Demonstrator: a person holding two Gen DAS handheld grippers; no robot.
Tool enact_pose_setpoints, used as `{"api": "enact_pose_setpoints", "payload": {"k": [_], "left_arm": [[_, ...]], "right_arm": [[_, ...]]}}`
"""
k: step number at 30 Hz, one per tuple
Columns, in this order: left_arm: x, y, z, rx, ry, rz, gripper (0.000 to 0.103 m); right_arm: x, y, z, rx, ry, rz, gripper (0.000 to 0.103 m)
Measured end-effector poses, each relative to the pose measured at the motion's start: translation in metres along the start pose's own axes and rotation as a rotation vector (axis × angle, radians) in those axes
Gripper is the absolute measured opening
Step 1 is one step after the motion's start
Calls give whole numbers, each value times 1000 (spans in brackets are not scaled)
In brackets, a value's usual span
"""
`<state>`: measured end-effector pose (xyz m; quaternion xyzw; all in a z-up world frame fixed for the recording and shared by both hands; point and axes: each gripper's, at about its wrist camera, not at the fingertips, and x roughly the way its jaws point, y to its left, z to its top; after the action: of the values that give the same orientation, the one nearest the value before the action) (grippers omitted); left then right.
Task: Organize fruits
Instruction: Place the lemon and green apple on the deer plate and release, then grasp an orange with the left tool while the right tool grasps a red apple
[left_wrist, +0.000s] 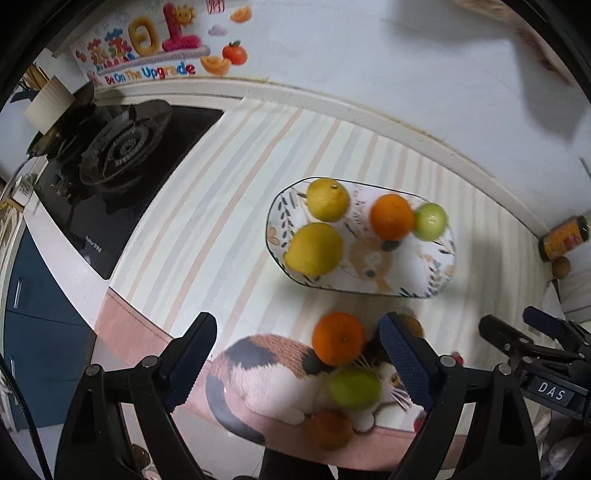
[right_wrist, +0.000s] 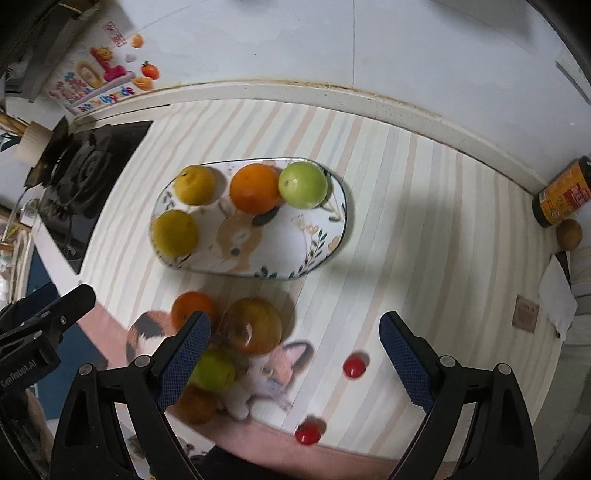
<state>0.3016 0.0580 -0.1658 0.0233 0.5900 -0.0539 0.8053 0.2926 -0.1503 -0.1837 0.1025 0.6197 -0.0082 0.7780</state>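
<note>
Covering most of the counter, a pastel striped cloth (right_wrist: 406, 221) carries everything, so places are told by its edges. Beyond its left edge sits a black glass gas stove (left_wrist: 122, 155), outside the job.

Toward the cloth's far edge lies the oval ceramic plate with a painted leaf-and-animal pattern (right_wrist: 295, 254), evidently the collecting place. Fruit is grouped there by kind: two yellow citrus fruits (right_wrist: 195, 184) at its left end, one behind the other, then a round orange (right_wrist: 255, 188) touching a green apple-like fruit (right_wrist: 303, 184) along its far rim. The near right part of the plate is bare, probably left for what remains.

At the cloth's near edge a flat mat shaped like a calico cat (left_wrist: 266, 373) holds the unsorted pile: a large amber-brown fruit (right_wrist: 253, 325), a small orange mandarin (left_wrist: 338, 338), a blurred green fruit (left_wrist: 354, 387) and a dull orange fruit (left_wrist: 328, 428) nearest the edge, all bunched close together.

The left gripper (left_wrist: 299, 365) hangs over this pile with its jaws spread wide and nothing between them, seemingly lined up for the mandarin or green fruit. The right gripper (right_wrist: 295, 362) is likewise spread and empty above the near edge, probably waiting its turn.

Two small red cherry-like fruits (right_wrist: 354, 365) lie apart from the pile on bare cloth near the near edge; being so small and round, they may roll when pinched.
</note>
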Motion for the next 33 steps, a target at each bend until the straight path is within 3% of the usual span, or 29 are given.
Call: {"api": "enact_pose_setpoints", "payload": {"k": [12, 21, 27, 31, 33], "left_arm": [[-70, -16, -34, 38, -102, -17, 90], [-101, -17, -48, 25, -117, -66, 90], [-98, -18, -53, 10, -94, -85, 90], [-80, -18, -54, 16, -51, -78, 91], [-66, -16, -57, 18, -36, -58, 103]], "right_arm": [[-81, -4, -46, -36, -122, -8, 95], [-126, -5, -60, -52, -165, 31, 95], [-126, -9, -62, -43, -151, 48, 95], [-102, -13, -55, -29, -90, 69, 95], [-84, -17, -51, -13, -51, 95, 95]]}}
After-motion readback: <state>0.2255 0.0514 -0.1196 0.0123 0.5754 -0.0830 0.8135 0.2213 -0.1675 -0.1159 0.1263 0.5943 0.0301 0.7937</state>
